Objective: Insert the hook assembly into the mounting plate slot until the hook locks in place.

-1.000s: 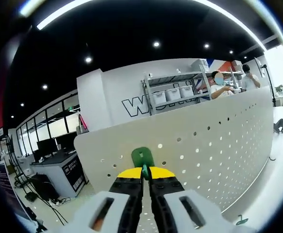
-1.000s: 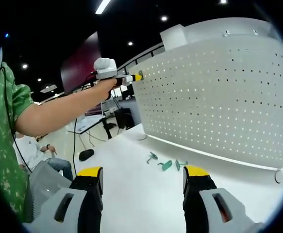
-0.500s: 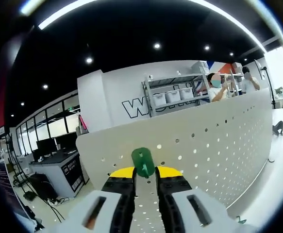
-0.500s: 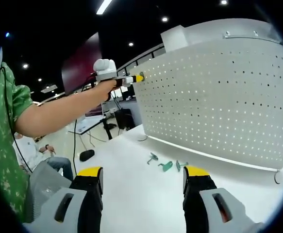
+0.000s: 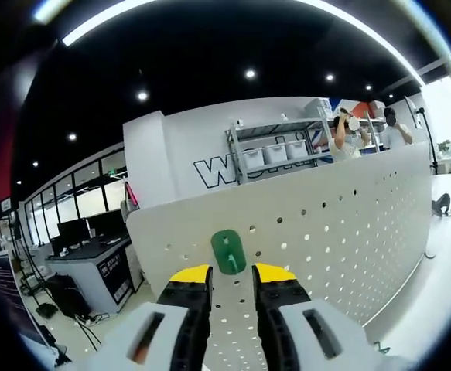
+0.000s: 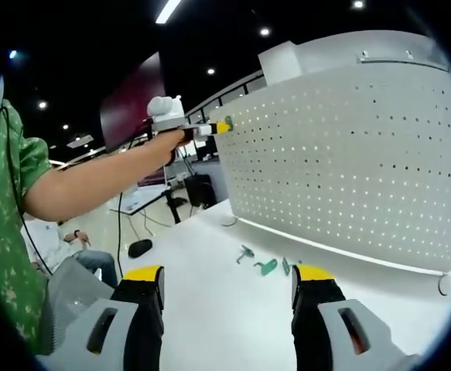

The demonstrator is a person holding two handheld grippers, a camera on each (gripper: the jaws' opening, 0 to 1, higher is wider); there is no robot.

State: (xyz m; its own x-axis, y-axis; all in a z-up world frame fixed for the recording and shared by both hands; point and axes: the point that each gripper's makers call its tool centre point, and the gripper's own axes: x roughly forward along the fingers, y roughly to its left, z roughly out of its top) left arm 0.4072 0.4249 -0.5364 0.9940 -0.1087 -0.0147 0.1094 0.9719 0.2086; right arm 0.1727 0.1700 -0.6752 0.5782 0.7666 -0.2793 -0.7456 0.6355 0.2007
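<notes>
A green hook [image 5: 228, 251] sits in the white perforated mounting plate [image 5: 341, 232] near its upper left corner. My left gripper [image 5: 230, 272] is open just below it, one yellow-tipped jaw on each side of the hook, not touching it. In the right gripper view the left gripper [image 6: 219, 127] is held by an outstretched arm at the plate's [image 6: 349, 154] top left edge, with the green hook [image 6: 228, 121] at its tip. My right gripper [image 6: 229, 272] stands open and empty over the table. Three spare green hooks [image 6: 266, 266] lie on the white table at the plate's foot.
The white table [image 6: 210, 309] spreads out before the plate. A person in a green shirt [image 6: 5, 232] fills the left of the right gripper view. People stand by shelves [image 5: 279, 147] beyond the plate. A desk with monitors [image 5: 86, 239] lies far left.
My left gripper's jaws have opened and let go of the green hook, which stays in the plate. The right gripper has not moved.
</notes>
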